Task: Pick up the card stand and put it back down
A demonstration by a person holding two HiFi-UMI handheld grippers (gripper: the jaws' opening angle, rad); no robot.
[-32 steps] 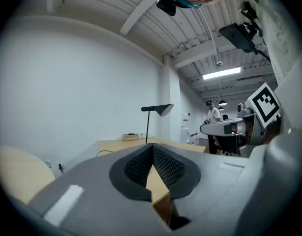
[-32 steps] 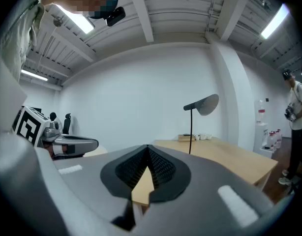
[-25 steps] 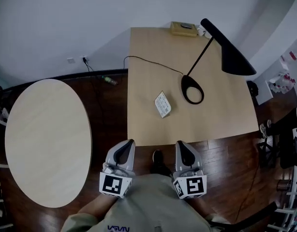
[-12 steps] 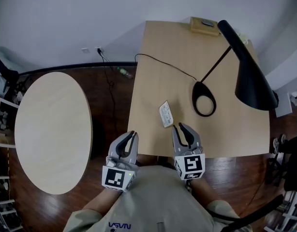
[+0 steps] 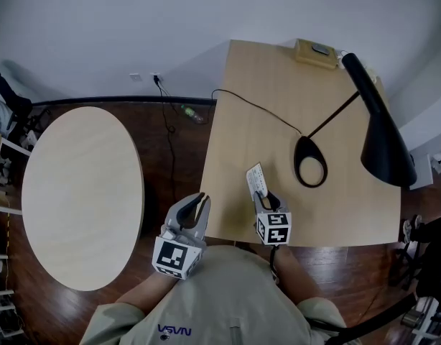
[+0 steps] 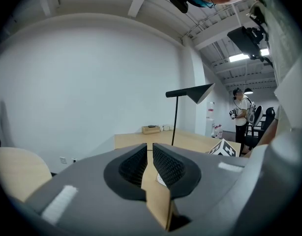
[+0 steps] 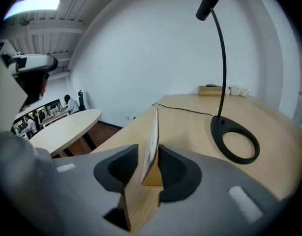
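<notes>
Now the card stand [image 7: 152, 132] is flanked by the right gripper [image 7: 149, 154], fingers just opened and spread; the left gripper [image 6: 147, 154] is pressed together, empty.

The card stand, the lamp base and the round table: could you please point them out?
card stand [image 5: 256, 180], head view, its white card face.
lamp base [image 5: 307, 142], head view, the ring's thick far end.
round table [image 5: 77, 192], head view, middle of its bare top.

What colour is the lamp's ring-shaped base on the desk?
The lamp base is black; the right gripper view shows it best.
</notes>
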